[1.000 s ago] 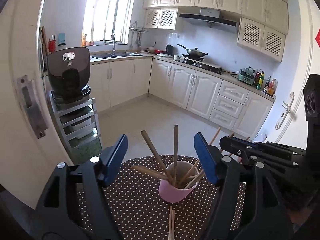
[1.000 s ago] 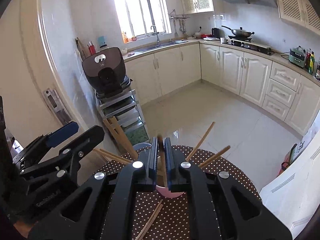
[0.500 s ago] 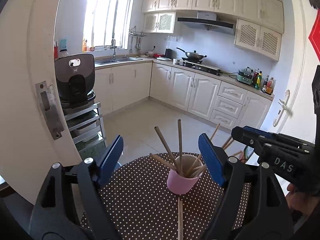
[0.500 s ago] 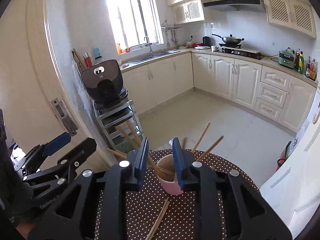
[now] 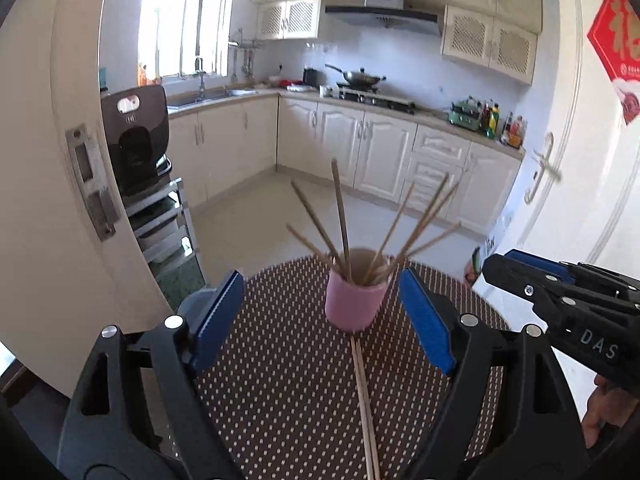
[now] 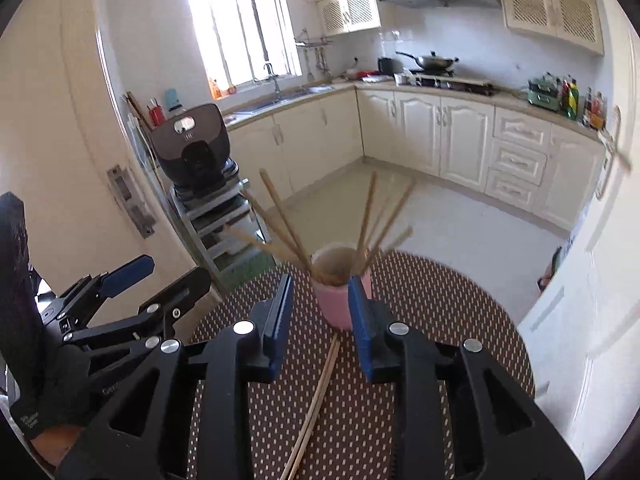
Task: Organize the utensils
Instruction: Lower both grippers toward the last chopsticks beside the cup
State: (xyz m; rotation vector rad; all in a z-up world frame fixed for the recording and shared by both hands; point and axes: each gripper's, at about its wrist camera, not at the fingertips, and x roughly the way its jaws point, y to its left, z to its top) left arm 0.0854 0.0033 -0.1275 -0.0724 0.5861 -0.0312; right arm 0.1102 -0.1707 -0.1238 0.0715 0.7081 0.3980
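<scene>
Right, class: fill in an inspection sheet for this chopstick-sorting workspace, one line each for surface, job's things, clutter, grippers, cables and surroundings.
Surface: round table under a brown dotted cloth.
Job's things: pink cup upright, holding several chopsticks that fan outward; a pair of loose chopsticks lies flat on the cloth in front of it.
Clutter: nothing seen.
Grippers: left gripper open wide, empty; right gripper open more narrowly, empty; both short of the cup.
Cables: nothing seen.
Surroundings: kitchen cabinets, wok on the stove, door handle at right.
</scene>
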